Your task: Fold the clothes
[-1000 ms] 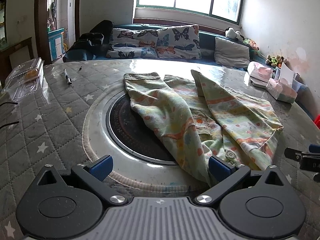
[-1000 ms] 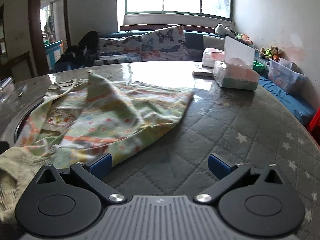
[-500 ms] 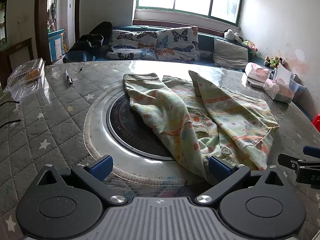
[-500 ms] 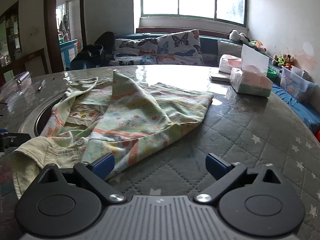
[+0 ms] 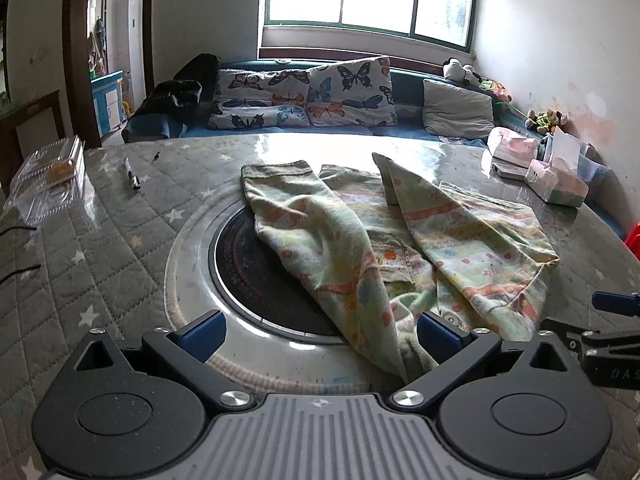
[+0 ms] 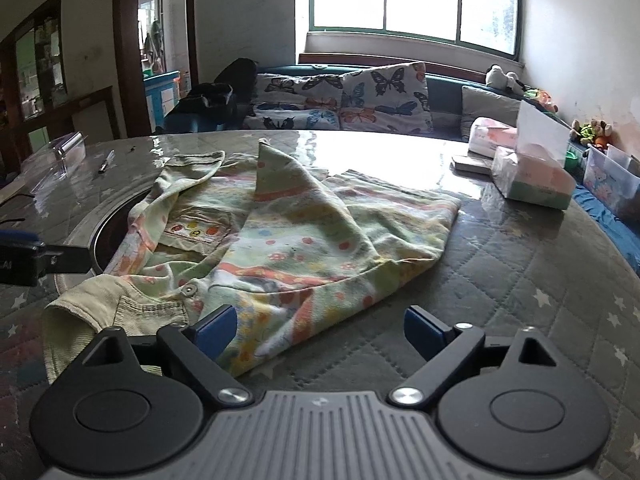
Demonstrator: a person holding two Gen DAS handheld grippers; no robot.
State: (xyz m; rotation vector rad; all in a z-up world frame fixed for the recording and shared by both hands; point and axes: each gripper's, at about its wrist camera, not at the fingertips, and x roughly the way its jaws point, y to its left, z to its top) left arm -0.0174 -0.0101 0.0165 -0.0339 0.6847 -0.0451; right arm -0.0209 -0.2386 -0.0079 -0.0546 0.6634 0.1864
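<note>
A pair of pale green children's trousers with an orange and yellow print [image 5: 360, 240] lies crumpled on the round table, partly over the dark round inset [image 5: 256, 264]. It also shows in the right wrist view [image 6: 288, 236], waistband and button nearest. My left gripper [image 5: 320, 334] is open and empty, its right finger beside the near trouser hem. My right gripper [image 6: 320, 328] is open and empty, its left finger at the waistband edge. The right gripper shows at the left wrist view's right edge [image 5: 612, 320].
The table [image 5: 100, 240] has a grey quilted star cover under clear plastic. A clear plastic box [image 5: 48, 176] and a marker pen [image 5: 132, 174] lie at the left. Tissue packs [image 6: 532, 176] stand at the right. A sofa with butterfly cushions [image 5: 320, 96] is behind.
Both grippers have drawn back from the trousers and risen a little, so more of the table shows. The right view has swung left toward the garment. The trousers lie as before.
</note>
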